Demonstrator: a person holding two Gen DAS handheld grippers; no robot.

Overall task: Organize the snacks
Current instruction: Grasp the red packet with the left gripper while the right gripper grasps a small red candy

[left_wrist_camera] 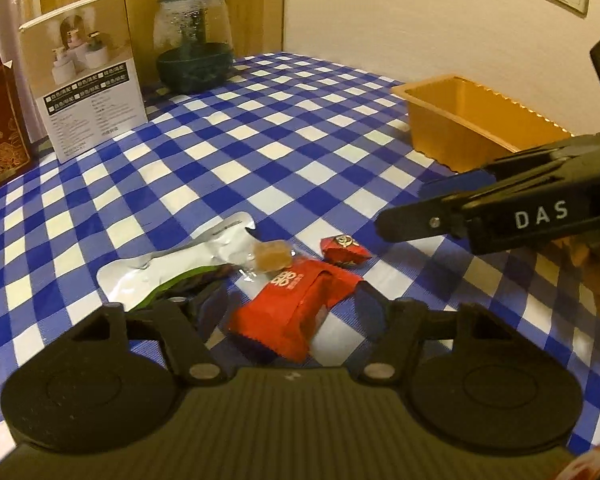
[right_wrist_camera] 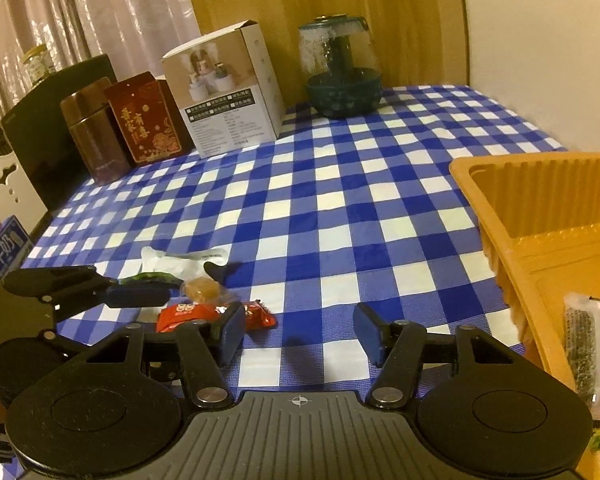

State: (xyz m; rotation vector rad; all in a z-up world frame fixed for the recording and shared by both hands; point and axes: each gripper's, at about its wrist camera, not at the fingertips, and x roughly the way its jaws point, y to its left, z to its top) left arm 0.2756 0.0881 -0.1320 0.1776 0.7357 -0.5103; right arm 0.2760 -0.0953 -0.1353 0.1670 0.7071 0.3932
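Table: blue-and-white checked cloth, snacks clustered near its front-left part in the right wrist view.
Red packet: flat red wrapper with white print, crinkled sealed ends, lies on the cloth between the left gripper's fingers; not visibly pinched.
Small red candy: shiny red wrapper with a round logo, twisted ends, just beside the red packet on the side toward the right gripper.
Caramel cube: tan block in clear wrap, resting against the top edge of the red packet and the white pouch.
White pouch: silvery-white foil pack, wrinkled, green and dark printed side partly showing at its lower edge, lies flat, left of the red packet.
Tray: orange plastic bin, ribbed walls, at the right of the table, well apart from the loose snacks.
Tray contents: a clear-wrapped dark speckled bar lies inside; something else below it, too cut off to tell.
Left gripper: jaws wide, low over the cloth, straddling the red packet, holding nothing.
Right gripper: jaws wide apart, nothing between them, above bare cloth, between the snack cluster and the tray.
Background: white product box, red printed box, brown canister, glass dome on green base, all along the far edge.
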